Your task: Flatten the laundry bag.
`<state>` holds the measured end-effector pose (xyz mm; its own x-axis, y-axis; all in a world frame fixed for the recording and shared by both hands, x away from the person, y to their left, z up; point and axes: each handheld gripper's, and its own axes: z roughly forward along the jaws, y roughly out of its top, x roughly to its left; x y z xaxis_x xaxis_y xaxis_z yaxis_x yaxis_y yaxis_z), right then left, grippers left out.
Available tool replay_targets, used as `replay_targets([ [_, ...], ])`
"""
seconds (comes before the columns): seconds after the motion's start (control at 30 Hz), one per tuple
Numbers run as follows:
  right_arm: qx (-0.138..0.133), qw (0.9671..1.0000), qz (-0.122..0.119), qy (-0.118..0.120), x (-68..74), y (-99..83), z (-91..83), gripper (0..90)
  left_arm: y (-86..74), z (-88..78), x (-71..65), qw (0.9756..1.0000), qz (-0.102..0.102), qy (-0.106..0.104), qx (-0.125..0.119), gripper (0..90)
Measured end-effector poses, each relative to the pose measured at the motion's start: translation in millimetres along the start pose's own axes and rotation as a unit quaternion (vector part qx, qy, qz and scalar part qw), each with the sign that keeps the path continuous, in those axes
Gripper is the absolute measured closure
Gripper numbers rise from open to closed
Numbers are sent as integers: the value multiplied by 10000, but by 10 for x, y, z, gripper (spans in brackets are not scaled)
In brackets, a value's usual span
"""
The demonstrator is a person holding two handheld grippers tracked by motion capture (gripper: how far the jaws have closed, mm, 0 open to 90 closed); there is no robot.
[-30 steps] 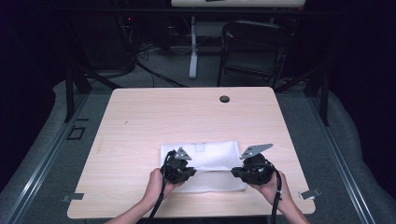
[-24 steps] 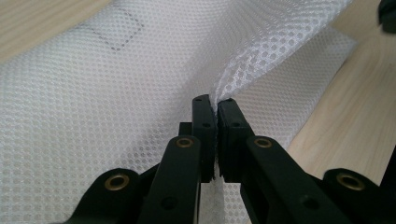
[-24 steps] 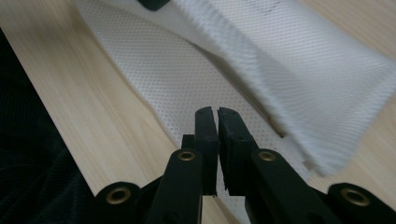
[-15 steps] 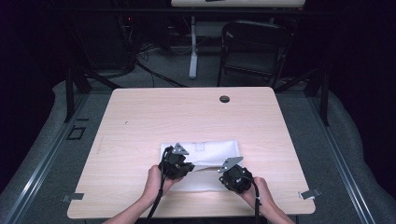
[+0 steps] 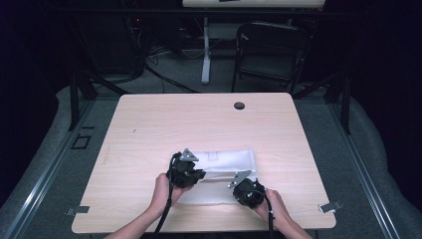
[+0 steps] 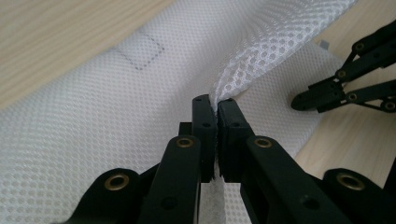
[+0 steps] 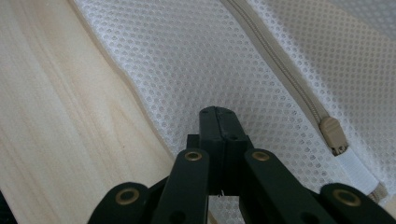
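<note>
Left gripper [image 6: 216,109] pinches a fold of the mesh bag [image 5: 219,169]; right gripper [image 7: 219,116], fingers closed empty, rests at the zipper pull's [image 7: 332,134] nine o'clock: zip untouched.

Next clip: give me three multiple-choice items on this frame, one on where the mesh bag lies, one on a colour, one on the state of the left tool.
1. Where on the table does the mesh bag lie?
A. at the far edge by the round hole
B. on the near half, toward the person
C. hanging off the left side

2. What colour is the zipper pull?
A. beige
B. red
C. black

3. What state is the left tool in?
A. wide open above the bag
B. shut on bare wood
C. shut on a pinched fold of mesh

Key: 1 B, the high view shows the bag just ahead of both hands. 2 A, the right gripper view shows a beige pull on a beige zipper. 3 C, the left gripper view shows mesh bunched between the closed jaws.
</note>
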<state>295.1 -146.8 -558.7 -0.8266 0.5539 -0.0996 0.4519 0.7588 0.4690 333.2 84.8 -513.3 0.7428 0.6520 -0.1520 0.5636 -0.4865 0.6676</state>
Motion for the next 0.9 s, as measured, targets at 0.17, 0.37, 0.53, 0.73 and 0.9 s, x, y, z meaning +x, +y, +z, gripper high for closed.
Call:
replay_targets([
  [0.17,-55,10000,18,32,-6,-8,5,900,65,-9,37,10000,2,23,35,874],
  [0.37,-27,9999,49,163,-38,-21,-9,900,90,-78,30,10000,35,66,-13,874],
  [0.53,-11,9998,27,181,-38,-23,-12,900,129,-113,23,10000,1,62,-76,874],
  [0.73,40,9996,23,283,-43,-29,-23,900,143,-154,14,9999,50,141,-31,874],
  [0.9,24,9993,35,372,-54,-46,-29,900,175,-211,28,9998,13,181,-76,874],
])
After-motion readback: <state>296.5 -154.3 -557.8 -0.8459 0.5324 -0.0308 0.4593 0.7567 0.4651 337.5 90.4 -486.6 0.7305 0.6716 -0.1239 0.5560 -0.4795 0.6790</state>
